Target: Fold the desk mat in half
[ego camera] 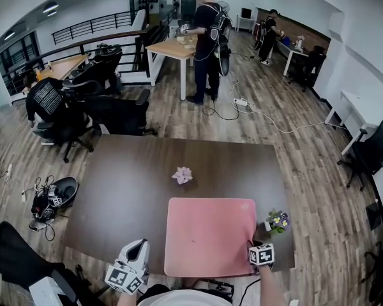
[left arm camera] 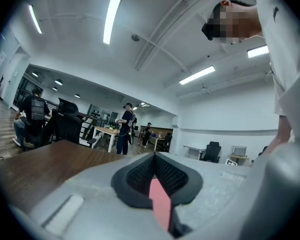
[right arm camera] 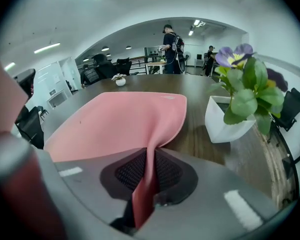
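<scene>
Desk mat (ego camera: 210, 234), pink and rectangular, lies flat on the dark bench (ego camera: 127, 190) against its near edge, towards the near right corner. The right gripper (right arm camera: 147, 181) is clamped on the mat's near right corner. The left gripper (left arm camera: 158, 199) is closed on a thin pink sliver, judged to be the mat's near left corner. Handling: the sheet appears thin, light and limp, since the pinched corner rises in a soft ridge while the rest lies flat. It will likely sag between the two holds and drag on the wood, so the near corners are the sensible grips, carried together towards the far edge. A potted plant (right arm camera: 237, 99) stands just beside the mat's right edge and could be brushed. Views: the right gripper view shows the ridge and the mat pressed between the jaws, which the head view hides beneath the marker cube. The left gripper view, tilted towards the ceiling, shows the pink strip but none of the mat's surface. Only the head view gives the whole outline, with a small pink ornament (ego camera: 182, 175) beyond the far edge.
</scene>
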A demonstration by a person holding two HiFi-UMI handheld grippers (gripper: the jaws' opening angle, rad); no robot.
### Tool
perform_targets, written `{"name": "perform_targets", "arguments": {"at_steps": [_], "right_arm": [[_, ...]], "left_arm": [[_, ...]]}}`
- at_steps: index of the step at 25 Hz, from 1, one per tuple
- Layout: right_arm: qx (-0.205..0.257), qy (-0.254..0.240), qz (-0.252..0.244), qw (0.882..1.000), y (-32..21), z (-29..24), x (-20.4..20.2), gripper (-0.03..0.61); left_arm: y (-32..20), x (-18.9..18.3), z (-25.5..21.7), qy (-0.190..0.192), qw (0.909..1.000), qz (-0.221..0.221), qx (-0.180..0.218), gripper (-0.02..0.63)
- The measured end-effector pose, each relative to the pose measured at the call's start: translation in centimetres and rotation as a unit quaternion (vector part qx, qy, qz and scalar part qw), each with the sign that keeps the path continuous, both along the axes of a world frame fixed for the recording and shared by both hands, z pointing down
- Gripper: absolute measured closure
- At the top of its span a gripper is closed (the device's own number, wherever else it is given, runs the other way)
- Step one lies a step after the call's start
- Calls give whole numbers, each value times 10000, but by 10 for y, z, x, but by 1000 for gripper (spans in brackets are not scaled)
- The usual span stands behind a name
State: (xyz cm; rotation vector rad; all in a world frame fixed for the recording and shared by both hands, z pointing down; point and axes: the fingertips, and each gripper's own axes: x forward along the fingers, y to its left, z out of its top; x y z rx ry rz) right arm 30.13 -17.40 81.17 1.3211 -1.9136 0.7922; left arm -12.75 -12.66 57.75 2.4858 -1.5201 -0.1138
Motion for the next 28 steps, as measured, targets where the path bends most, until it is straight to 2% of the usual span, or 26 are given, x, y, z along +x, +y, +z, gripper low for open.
{"name": "perform_targets", "arguments": {"at_steps": [4, 7, 17, 23, 28], "right_arm": [[171, -5, 19, 9999, 1, -24, -6, 538], [225, -245, -18, 9994, 3, -50, -20, 539], [539, -1066, -403, 9920, 1, -127, -108, 540], [471, -1477, -809, 9846, -3, -130, -172, 540], [268, -1606, -1290, 9782, -3, -121, -227, 539]], "left_arm": [[3, -2, 5, 14, 10000, -33, -32, 611], [7, -6, 8, 38, 9999, -91, -60, 611], [21, -39, 14, -17, 9985, -542, -84, 611], [45, -86, 13, -20, 9926, -1211, -86, 611], [82, -124, 19, -38, 9821, -1875, -182, 611]]}}
